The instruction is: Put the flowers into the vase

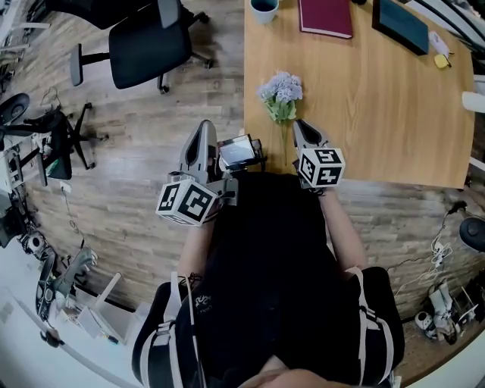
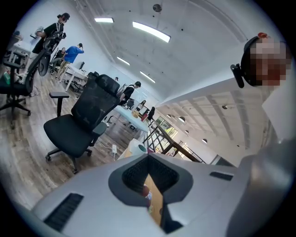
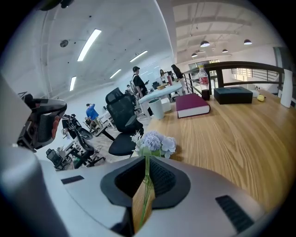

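Half the flower stems [image 3: 147, 178] behind fingers [image 3: 199, 201]

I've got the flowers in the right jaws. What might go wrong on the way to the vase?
The right gripper pinches only the thin stem low down, so the flowers may swivel or slip. They hang by the table edge; a drop could land on the floor. The vase stands close to that edge, so a bump might topple it.
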`<action>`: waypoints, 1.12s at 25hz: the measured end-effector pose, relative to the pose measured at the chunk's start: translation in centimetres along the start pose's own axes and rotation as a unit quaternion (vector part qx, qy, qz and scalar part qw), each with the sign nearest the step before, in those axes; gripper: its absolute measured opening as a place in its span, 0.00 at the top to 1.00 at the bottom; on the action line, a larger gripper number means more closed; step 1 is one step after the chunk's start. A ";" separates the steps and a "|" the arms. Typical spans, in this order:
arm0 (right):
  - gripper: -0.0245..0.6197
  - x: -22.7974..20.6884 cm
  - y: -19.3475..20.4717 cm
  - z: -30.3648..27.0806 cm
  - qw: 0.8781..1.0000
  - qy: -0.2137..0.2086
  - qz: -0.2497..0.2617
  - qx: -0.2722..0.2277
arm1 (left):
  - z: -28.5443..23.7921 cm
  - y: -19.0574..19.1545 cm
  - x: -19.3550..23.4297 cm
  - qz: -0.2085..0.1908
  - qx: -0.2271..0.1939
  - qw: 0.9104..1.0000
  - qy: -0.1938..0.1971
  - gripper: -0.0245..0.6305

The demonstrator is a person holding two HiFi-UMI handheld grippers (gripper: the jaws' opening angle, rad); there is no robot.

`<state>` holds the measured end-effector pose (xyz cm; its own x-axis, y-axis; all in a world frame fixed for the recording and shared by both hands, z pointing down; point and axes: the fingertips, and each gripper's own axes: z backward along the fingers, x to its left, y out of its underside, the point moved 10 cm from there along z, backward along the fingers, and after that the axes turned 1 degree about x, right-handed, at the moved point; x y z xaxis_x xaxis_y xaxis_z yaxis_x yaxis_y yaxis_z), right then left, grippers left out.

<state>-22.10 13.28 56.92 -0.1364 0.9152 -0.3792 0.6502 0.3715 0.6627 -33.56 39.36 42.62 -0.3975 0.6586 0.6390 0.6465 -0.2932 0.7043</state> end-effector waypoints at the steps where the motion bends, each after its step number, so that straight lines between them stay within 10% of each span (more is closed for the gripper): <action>1: 0.93 0.1 0.1 -0.4 1.000 0.003 0.000 0.004 | 0.0 -0.2 0.4 0.002 0.000 1.000 -0.001 0.89; 20: 0.43 1.3 -1.8 -6.3 0.995 0.004 0.029 0.096 | 0.2 0.1 2.8 0.042 0.034 0.998 0.043 0.89; 28: 0.36 1.0 -1.8 -9.4 0.986 0.044 0.009 0.158 | 0.6 -0.4 4.0 0.050 0.039 0.997 0.052 0.89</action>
<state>-30.40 14.99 61.40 -0.1779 0.9363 -0.3029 0.8513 0.3008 0.4299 -34.99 42.58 44.74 -0.3909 0.5525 0.7361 0.7337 -0.2958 0.6117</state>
